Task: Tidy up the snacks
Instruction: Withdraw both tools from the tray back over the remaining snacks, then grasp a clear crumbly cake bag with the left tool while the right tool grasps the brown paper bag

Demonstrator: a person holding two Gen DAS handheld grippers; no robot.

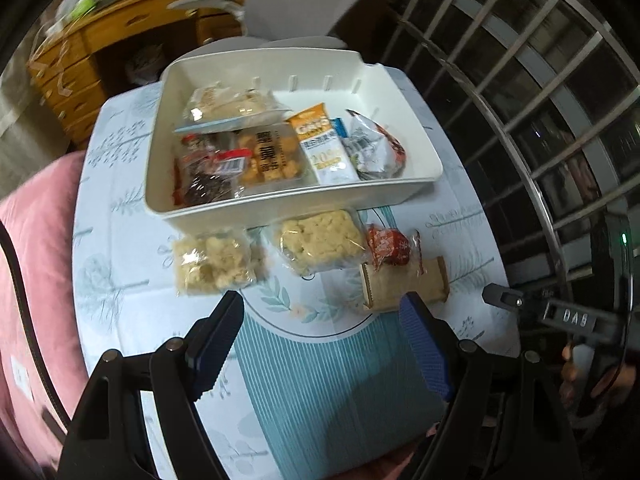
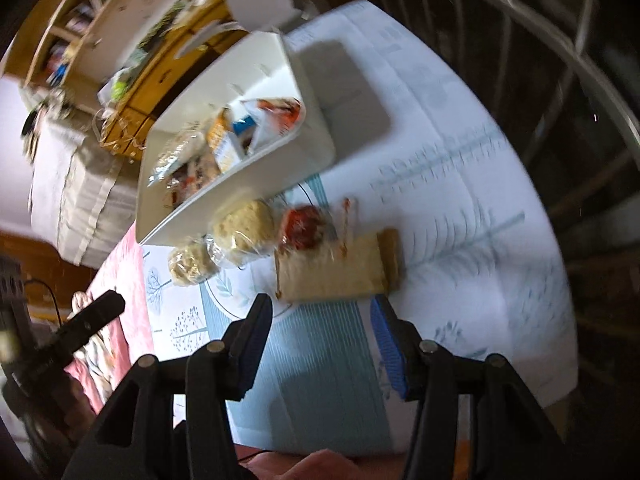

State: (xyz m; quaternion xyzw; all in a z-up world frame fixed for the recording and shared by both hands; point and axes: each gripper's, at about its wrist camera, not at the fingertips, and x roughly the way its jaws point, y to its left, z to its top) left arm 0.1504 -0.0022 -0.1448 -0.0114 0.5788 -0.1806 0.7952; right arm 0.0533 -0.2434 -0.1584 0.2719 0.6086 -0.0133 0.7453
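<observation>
On the pale leaf-print tablecloth (image 1: pixel 120 264), short of the white plastic bin (image 1: pixel 280 204) — flat tan kraft-paper packet (image 2: pixel 332 268) just ahead of right gripper (image 2: pixel 320 316), long axis across the jaws. Left gripper (image 1: pixel 324 312) further off. Both open, empty.

Behind my table there's a wooden desk with drawers (image 1: pixel 76 80) far left, metal window bars (image 1: pixel 520 92) on the right, and a pink blanket (image 1: pixel 36 260) near left.
</observation>
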